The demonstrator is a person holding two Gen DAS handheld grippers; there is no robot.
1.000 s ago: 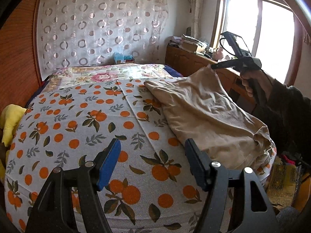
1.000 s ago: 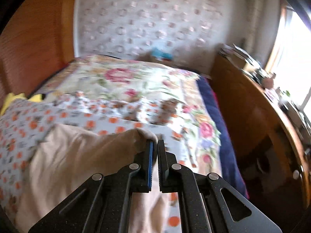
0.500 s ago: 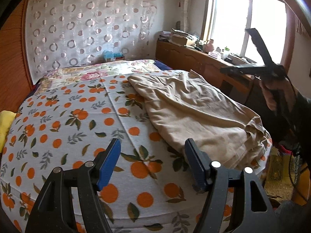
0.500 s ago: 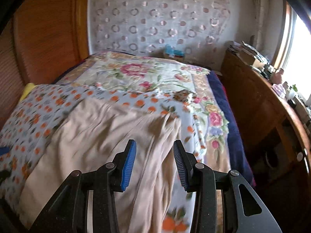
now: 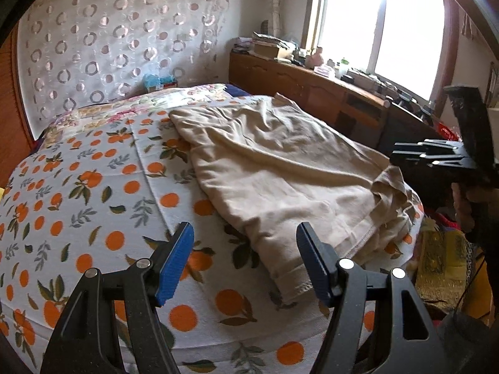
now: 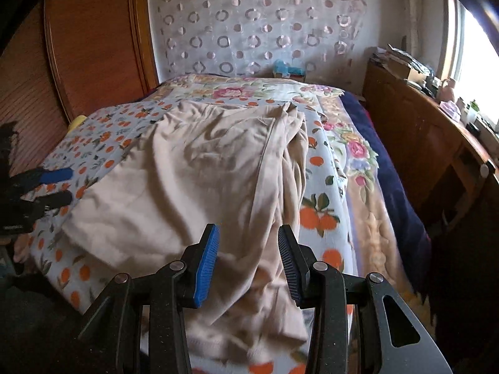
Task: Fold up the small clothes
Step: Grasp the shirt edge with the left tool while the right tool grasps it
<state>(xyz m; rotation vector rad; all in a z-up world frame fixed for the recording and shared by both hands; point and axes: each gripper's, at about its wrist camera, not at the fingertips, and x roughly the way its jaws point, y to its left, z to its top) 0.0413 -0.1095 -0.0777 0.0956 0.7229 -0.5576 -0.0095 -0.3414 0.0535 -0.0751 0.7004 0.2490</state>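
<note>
Left gripper [image 5: 244, 260] is hanging over the near edge of the bed with its jaws spread wide and nothing between them. Right under the gap there's just the orange-print sheet [image 5: 93, 187]. The stitched hem corner of the beige garment [image 5: 280, 168] sits just inside the right jaw, low on the sheet, not touching either pad as far as I can tell. From there the garment runs away from the jaws, up and to the right, lying mostly flat with soft wrinkles and a bunched bit at its right edge by the bed's side.

Right gripper [image 6: 248, 263] has its jaws open too, a bit narrower than the left, and they're empty. The garment [image 6: 199, 168] lies directly below and ahead of them, with a long ridge of fabric running straight out from between the jaws toward its far end. Off to the left of these jaws you can see the left gripper [image 6: 56, 187] by the garment's near-left corner.

Past the garment's far end there's a floral quilt [image 6: 230, 90], then the circle-pattern curtain [image 6: 259, 21]. To the right of the jaws, a wooden dresser [image 6: 421, 137] runs along under the window [image 5: 389, 21], with 1 cluttered top.
</note>
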